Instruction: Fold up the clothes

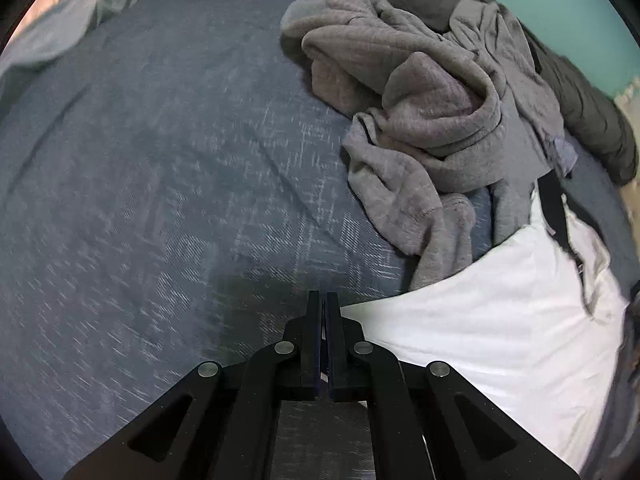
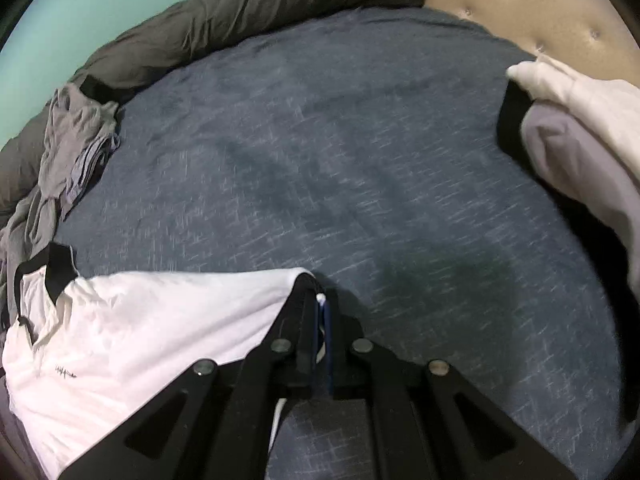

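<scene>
White shirt [image 2: 132, 320] | edge pinched in right tongs [image 2: 322, 300] | beside left tongs [image 1: 324, 300]

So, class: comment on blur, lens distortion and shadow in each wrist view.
Left wrist view: the fisheye bulges the blue-grey woven bedspread into a dome, its weave smeared by blur, while the crumpled grey knitted garment stays fairly sharp. Right wrist view: same bulging, a dark shadow beyond the fingers, and the white shirt with black trim looks washed out.

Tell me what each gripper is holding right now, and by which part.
Both pinch the white shirt at its edge: the right gripper on a corner, the left gripper on the opposite end, shut on thin fabric.
</scene>
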{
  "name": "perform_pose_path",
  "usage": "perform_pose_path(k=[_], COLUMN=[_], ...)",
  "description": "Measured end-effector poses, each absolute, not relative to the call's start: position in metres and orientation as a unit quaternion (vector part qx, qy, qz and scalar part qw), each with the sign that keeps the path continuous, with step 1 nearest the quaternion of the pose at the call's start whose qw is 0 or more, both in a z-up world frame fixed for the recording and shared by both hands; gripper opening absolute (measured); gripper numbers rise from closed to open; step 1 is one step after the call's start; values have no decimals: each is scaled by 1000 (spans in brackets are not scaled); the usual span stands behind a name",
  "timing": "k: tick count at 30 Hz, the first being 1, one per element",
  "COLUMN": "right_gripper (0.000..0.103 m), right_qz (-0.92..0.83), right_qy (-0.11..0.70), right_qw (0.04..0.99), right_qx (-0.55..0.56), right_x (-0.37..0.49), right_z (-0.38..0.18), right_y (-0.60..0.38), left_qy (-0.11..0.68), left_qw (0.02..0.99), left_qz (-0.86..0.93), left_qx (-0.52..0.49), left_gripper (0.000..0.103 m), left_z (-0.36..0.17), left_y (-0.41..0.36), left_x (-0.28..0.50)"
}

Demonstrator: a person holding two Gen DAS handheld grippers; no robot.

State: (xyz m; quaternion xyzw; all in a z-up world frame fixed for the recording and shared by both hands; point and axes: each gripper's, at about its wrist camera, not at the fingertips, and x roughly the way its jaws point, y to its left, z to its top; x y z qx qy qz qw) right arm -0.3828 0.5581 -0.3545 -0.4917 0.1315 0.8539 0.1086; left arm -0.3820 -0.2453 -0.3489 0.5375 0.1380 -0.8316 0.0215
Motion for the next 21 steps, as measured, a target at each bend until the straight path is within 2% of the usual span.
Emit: perform_pose_path(k=[1,2,3,5,8,9,11,21], right_gripper=[3,5,6,6,14,24,34,35], right_qz=[851,849,846,843,842,842,840,841], right_qy=[133,133,133,132,145,154,176,204], right_qw=[108,111,117,126,143,149,154,80], right_qx=[-496,-499,-503,-505,-499,-494,-489,-495], right_x=[-382,-381,-379,-374,-362,-356,-344,-276], right_z=[-355,-356,-355,-352,-343,-341,-337,-324], right_y=[557,557,558,560,568,572,578,533], left_qy=[150,154,158,163,166,166,168,193], left_qw=[21,24,28,37,43,46,48,11], left_qz=[-829,-830,-831,-831,-832,-832,-834,-831], left_qx=[538,536,533,531,528,527,523,521], left_gripper=[2,9,23,40,40,41,42,51], left_z=[-349,-348,-346,-340,-329,-325,-317,-295], left_y=[-247,-250,-252,-256,-260,-260,-257,-210], left_x=[-380,-377,-374,-367,-353,-348,-337,-274])
